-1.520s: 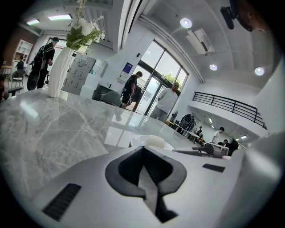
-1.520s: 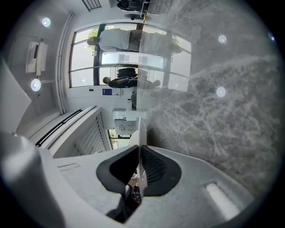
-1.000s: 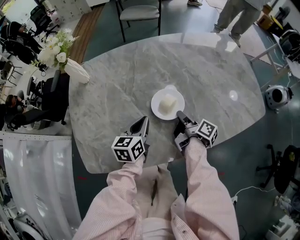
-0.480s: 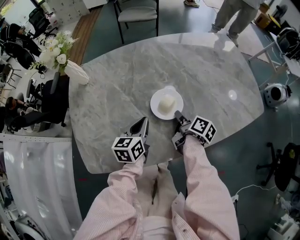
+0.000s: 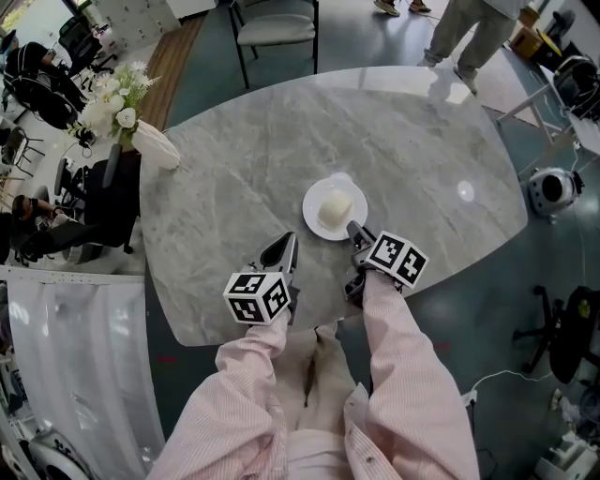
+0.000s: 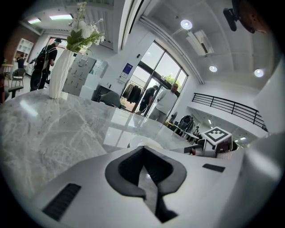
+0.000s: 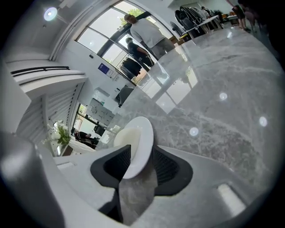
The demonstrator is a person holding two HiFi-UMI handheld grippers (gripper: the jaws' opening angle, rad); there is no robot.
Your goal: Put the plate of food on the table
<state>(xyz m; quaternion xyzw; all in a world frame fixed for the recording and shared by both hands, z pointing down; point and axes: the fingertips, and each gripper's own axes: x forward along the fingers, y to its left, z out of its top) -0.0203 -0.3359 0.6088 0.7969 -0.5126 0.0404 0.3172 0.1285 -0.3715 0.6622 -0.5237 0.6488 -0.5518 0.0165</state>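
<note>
plate [image 5: 313,208] with pale lump of food [image 5: 335,210] lies flat on grey marble counter [image 5: 394,131], centre of head view. right gripper [image 5: 355,228] at plate's lower right edge. its jaws have just been opening and now stand apart. right gripper view: plate rim between jaws, gap showing beside rim, no clamp. left gripper [image 5: 285,247] lower left of plate, apart from it, over counter, jaws together, nothing between. white vase of flowers [image 5: 155,145] at counter's upper left edge. chair [image 5: 277,23] beyond far edge, top of frame.
</note>
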